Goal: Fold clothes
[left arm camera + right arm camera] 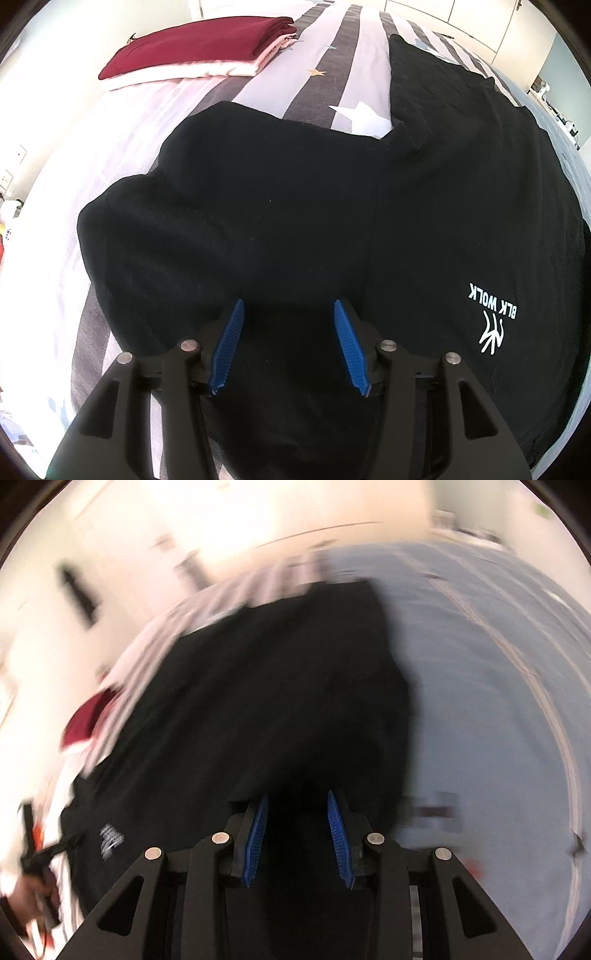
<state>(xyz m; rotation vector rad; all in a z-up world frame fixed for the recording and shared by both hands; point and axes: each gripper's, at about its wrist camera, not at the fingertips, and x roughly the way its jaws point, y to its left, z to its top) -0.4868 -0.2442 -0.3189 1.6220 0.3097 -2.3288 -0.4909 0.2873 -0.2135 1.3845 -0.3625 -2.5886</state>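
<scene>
Black BLK WOLK sweatpants [295, 206] spread on striped bedding [321, 59], mid-frame. Left gripper [288, 310] and right gripper [297, 801] held apart, nothing pinched. Folded stack [195, 48] upper left. Fabric edges best pinched evenly, lifted together.

A black knit garment [295, 221] with a white "BLK WOLK" print and small figure logo near its right side lies spread across a bed, filling most of the left wrist view. Its upper edge is uneven: a rounded fold sits at the upper left, and a long panel reaches up the right side, leaving a notch between them. A faint vertical seam runs down its middle. In the blurred right wrist view the same dark cloth [258, 701] drapes over the bed's edge.

Well apart, at the far upper left, a folded maroon garment [199, 44] rests squarely on a folded pale pink one [184, 75], forming a neat stack.
</scene>
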